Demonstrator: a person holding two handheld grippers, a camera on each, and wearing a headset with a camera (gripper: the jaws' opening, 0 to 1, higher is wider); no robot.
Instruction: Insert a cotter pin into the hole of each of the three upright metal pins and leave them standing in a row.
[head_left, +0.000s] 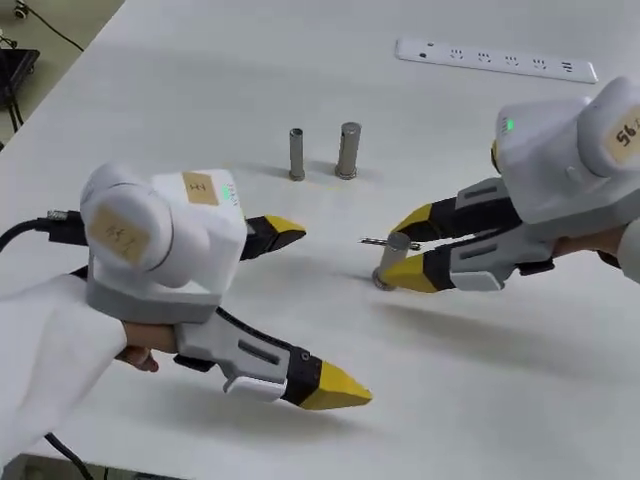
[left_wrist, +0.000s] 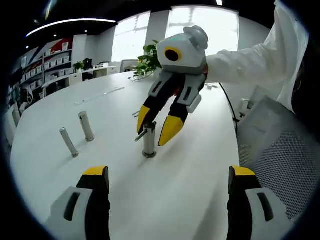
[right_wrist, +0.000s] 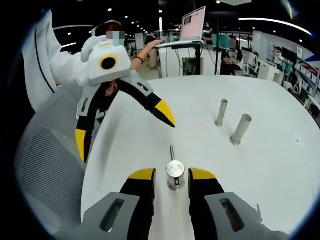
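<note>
Nearest me, my left gripper (head_left: 320, 312) hangs with jaws spread wide, empty. Beyond its tips stand a thin pin (head_left: 297, 153) and a thick pin (head_left: 348, 150). My right gripper (head_left: 400, 250) sits with jaws narrow, flanking the third pin (head_left: 391, 262), which has a cotter pin (head_left: 380, 242) through its top. I can't tell whether they touch it.

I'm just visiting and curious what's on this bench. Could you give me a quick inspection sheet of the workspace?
Surface: white table, smooth.
Job's things: thin metal pin and thicker metal pin upright side by side, far back; third pin upright nearer, cotter pin through its top.
Clutter: power strip at the far edge.
Grippers: left gripper jaws wide open, holding nothing; right gripper jaws either side of the third pin, contact unclear.
Cables: black cable behind the left gripper.
Surroundings: shelves, plant, mesh chair.
</note>
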